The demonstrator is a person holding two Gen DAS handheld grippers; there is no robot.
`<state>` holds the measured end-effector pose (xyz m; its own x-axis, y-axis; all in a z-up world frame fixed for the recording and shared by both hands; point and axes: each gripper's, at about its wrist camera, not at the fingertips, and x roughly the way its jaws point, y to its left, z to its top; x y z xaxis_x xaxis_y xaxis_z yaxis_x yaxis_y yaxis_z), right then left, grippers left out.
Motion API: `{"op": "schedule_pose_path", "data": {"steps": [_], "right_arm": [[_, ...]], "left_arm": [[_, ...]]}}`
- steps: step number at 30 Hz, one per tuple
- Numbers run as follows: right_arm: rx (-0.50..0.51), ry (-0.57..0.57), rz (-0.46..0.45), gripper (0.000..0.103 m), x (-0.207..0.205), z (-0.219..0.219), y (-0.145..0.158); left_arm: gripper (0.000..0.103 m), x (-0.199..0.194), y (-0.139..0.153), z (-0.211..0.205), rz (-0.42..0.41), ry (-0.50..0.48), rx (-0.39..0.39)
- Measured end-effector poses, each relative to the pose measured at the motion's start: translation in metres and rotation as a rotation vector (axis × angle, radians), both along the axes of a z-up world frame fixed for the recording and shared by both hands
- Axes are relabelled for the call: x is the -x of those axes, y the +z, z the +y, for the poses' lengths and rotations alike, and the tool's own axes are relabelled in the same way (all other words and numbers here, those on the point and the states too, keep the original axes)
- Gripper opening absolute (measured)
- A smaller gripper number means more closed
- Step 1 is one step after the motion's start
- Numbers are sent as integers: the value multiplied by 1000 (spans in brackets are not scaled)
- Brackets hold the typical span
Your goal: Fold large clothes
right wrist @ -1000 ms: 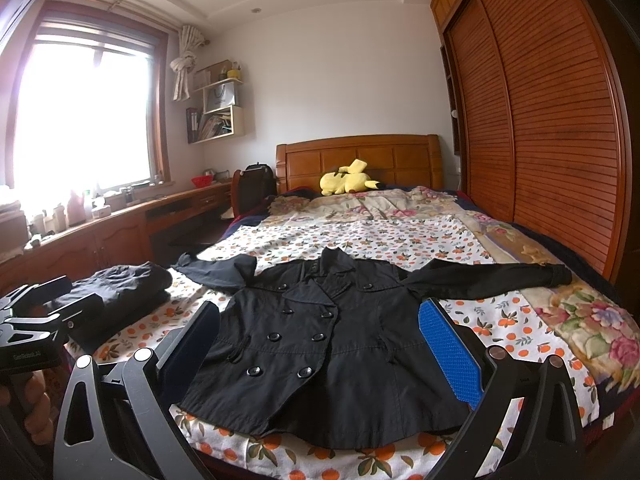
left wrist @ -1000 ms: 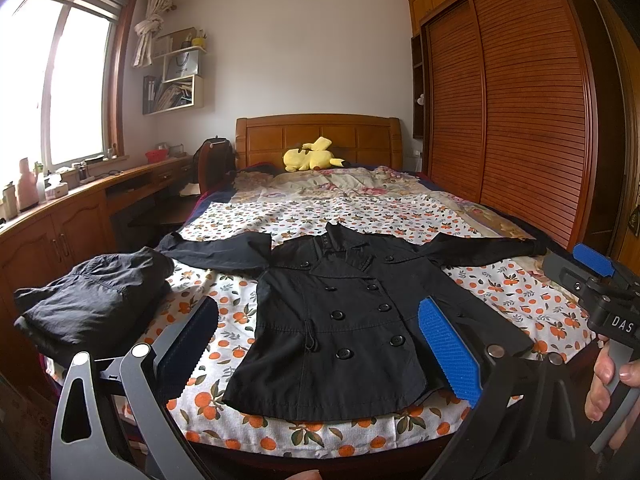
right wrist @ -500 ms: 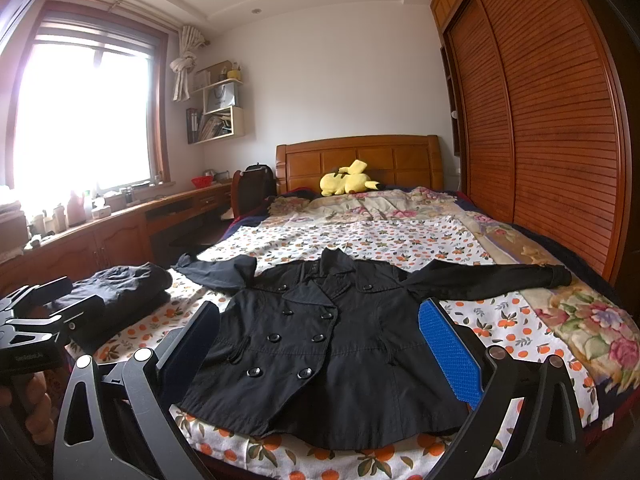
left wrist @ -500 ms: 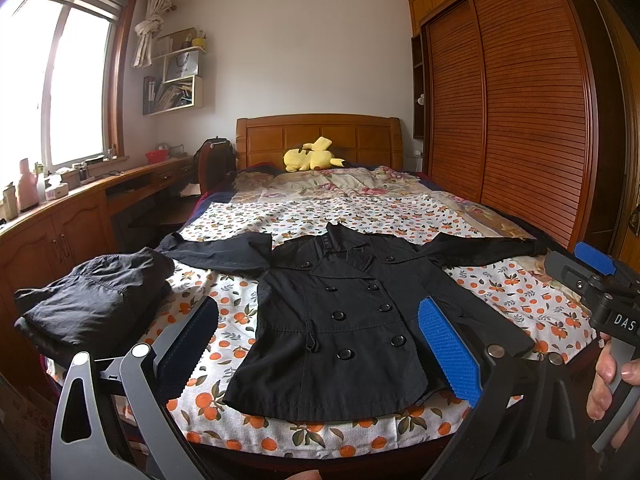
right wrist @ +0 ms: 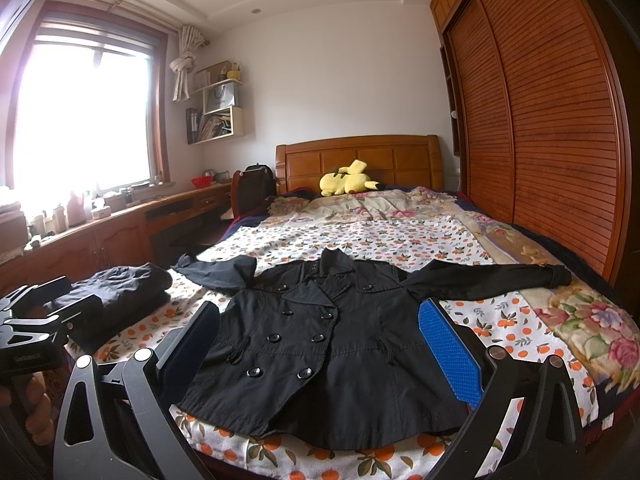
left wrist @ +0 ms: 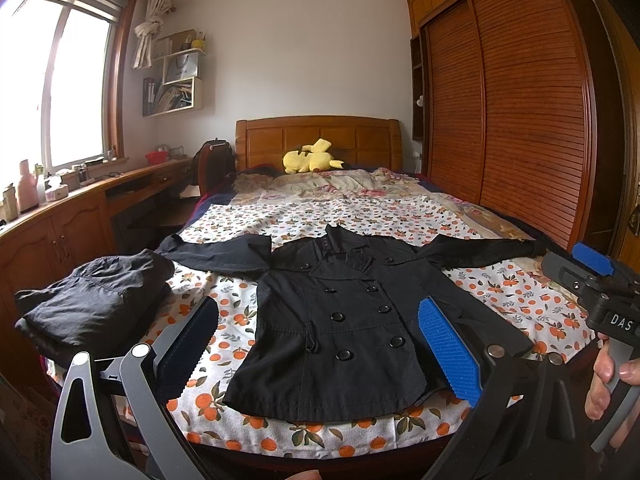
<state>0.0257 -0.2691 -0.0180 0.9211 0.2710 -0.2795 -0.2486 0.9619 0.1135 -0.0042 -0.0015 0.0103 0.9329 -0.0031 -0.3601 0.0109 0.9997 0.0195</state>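
Coat: black double-breasted coat [left wrist: 344, 320] lies face up, buttoned, at the foot edge of the bed [left wrist: 320, 216], sleeves spread toward both side edges.
Folded garment: dark bundle [left wrist: 96, 300] at the bed's left foot corner, apparently already folded.
Left gripper [left wrist: 318, 354]: fingers spread wide, grasping nothing, above the hem.
Right gripper [right wrist: 320, 356]: fingers spread, empty, above the hem.
Plush: yellow toy [right wrist: 348, 184] by the headboard.
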Motion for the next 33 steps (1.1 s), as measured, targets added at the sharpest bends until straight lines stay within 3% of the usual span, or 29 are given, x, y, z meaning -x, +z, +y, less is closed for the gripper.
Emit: {"op": "schedule_pose_path", "data": {"steps": [25,33], "right_arm": [[0,0,0,96,-1,-2,-4],[5,16,28,96,-11,3,-9]], "left_arm": [[101,5,2,-2,-11,-3,-1],[101,-14,-13,4,37,8,8]]}}
